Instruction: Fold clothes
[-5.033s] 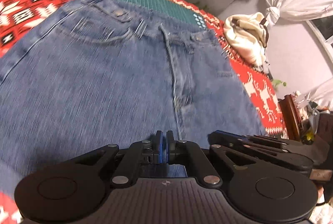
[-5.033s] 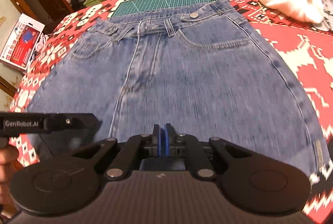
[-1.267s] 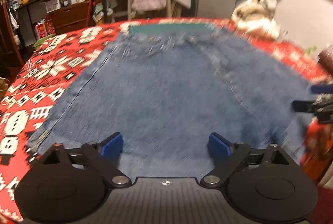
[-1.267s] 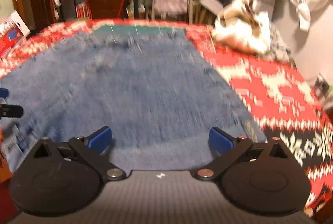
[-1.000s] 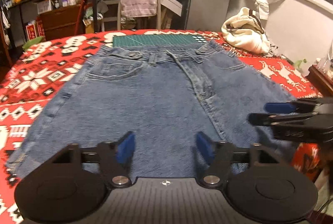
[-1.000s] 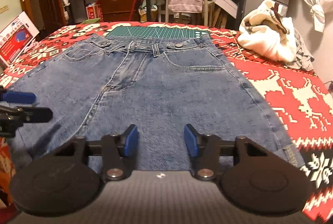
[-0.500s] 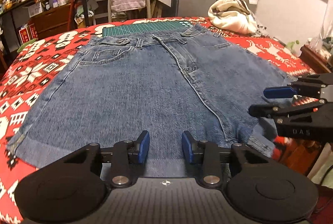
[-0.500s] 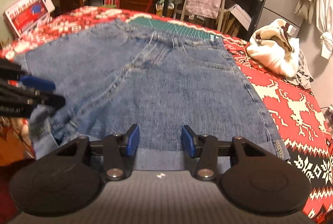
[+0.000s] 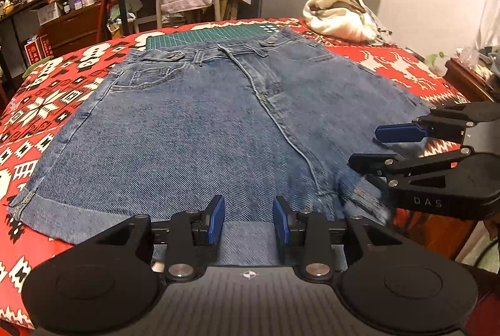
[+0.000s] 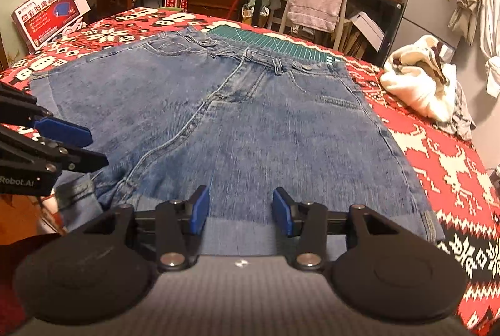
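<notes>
We see the blue denim shorts flat, hems cuffed; left tongs and right tongs narrowly apart, empty.

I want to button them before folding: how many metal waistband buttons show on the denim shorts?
2 in the right wrist view: one button on the left part of the denim shorts waistband, one button on the right. More may be hidden under folds.
</notes>
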